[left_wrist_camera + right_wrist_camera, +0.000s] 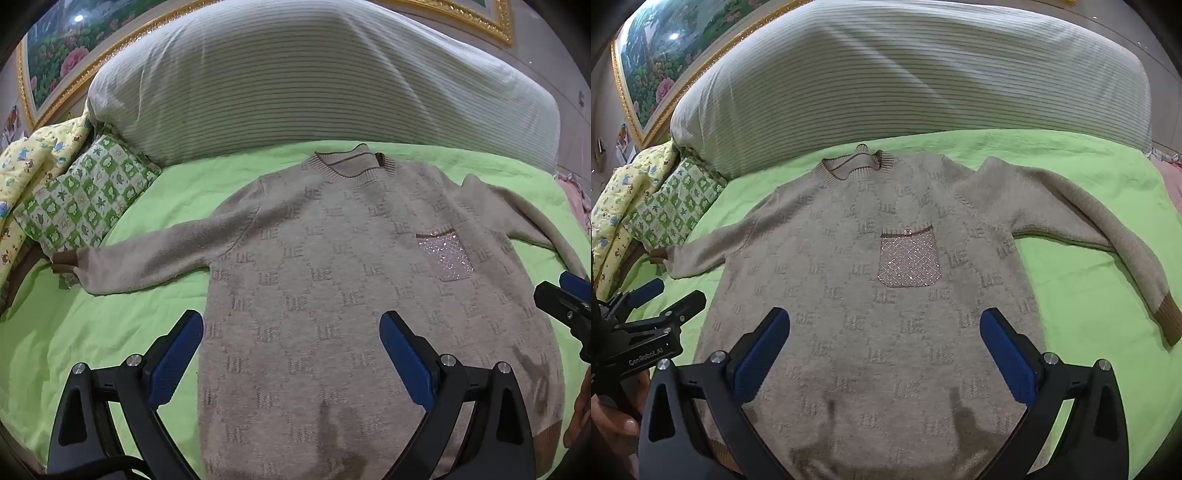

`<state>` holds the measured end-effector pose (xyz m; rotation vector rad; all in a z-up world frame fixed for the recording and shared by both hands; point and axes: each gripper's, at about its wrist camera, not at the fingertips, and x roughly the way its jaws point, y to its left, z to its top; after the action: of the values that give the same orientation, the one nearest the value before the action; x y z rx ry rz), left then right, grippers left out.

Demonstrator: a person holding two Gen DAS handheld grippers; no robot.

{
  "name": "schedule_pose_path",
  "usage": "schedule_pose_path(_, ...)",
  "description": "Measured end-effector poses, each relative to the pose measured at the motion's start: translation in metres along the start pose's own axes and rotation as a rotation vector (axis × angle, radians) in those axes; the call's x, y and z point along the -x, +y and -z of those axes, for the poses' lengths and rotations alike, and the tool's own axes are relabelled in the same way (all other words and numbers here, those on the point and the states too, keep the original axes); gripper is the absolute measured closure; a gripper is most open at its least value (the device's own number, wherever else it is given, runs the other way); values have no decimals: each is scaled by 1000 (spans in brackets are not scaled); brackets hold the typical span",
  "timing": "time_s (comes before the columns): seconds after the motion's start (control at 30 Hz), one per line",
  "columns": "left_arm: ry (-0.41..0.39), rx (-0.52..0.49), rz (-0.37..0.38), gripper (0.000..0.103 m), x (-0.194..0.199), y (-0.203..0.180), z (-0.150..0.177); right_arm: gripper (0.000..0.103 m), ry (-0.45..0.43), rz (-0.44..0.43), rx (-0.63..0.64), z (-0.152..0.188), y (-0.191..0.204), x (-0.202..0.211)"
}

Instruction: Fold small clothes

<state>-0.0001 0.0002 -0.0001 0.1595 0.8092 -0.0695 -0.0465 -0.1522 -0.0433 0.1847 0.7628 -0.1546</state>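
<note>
A small beige knitted sweater [332,280] [886,295] lies flat and face up on a green sheet [92,325] [1089,314], collar away from me, both sleeves spread out to the sides. It has a sparkly chest pocket [447,258] [909,262] and brown cuffs. My left gripper [291,332] hovers open over the sweater's lower left part, nothing between its blue pads. My right gripper [884,328] hovers open over the lower middle, below the pocket, also holding nothing. Each gripper shows at the edge of the other's view: right gripper [569,299], left gripper [668,295].
A large striped pillow [314,81] [905,85] lies across the bed behind the collar. A green checked cushion [85,195] [676,206] and a yellow printed quilt [33,166] sit at the left, by the left cuff. A gold-framed flower picture [55,48] hangs behind.
</note>
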Motion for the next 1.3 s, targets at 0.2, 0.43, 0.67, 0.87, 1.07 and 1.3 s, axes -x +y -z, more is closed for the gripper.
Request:
schedule_pose_path(0.2,14,1,8,6,-1,4,2,0,-6,5,0,2,1,1)
schedule_pose_path(0.43,-4,-3,-7,6,-4,3,4,0,4,1,5,0,4,2)
schedule_pose_path(0.67,-1,2,-15,6,-5,2,2,0,0,-3,3,3,4,-1)
schedule_pose_path(0.87,13,8,-3,6,-6,3,1,0,-4,-2,3,4,4,-1)
schedule_pose_path(1.07,17,0,-10,6,-7,4,0,0,-7,0,8,4,5,-3)
schedule_pose_path(1.3,-4,8,-5,6,-9,6,-1,0,-9,0,10,5,4,-3)
